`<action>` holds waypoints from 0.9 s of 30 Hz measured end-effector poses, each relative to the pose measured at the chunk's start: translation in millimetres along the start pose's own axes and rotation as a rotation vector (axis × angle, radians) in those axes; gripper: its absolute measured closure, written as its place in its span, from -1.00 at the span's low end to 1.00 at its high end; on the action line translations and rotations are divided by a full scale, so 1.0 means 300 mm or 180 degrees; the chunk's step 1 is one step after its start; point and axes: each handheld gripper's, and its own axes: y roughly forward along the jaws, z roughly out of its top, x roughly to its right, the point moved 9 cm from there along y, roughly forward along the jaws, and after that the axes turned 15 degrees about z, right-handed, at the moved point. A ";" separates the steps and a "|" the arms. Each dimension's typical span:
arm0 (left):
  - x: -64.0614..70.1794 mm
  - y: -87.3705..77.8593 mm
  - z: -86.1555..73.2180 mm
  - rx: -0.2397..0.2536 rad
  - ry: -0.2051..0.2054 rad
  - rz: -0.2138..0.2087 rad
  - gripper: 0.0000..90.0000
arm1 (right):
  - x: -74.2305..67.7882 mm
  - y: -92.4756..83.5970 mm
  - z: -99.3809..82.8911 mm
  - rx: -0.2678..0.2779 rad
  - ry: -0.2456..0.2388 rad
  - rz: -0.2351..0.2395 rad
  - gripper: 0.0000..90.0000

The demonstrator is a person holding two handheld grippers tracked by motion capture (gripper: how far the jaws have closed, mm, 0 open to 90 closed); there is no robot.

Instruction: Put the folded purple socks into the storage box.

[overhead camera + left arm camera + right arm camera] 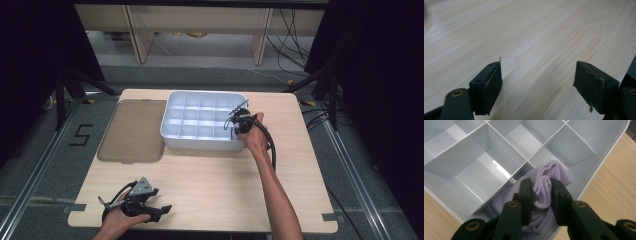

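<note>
A white divided tray point(200, 144) stands at the back middle of the wooden table. My right gripper point(235, 128) reaches down into its near right corner compartment. In the right gripper view the jaws of my right gripper point(541, 187) pinch a fold of a lilac cloth point(550, 172), which lies bunched in that corner compartment of the tray point(474, 157). My left gripper point(161, 210) rests low at the table's front left edge, held in a hand. In its own view my left gripper point(537, 75) stands open over bare wood, with nothing between the pads.
A flat brown translucent lid point(132, 131) lies on the table just left of the tray. The tray's other compartments look empty. Light wood point(536, 30) stretches between the two grippers. Dark curtains and cables surround the table.
</note>
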 end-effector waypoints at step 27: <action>0.002 -0.001 0.003 0.0026 0.0026 -0.0028 -0.51 | 0.012 -0.040 0.004 0.0080 0.0223 0.0223 0.24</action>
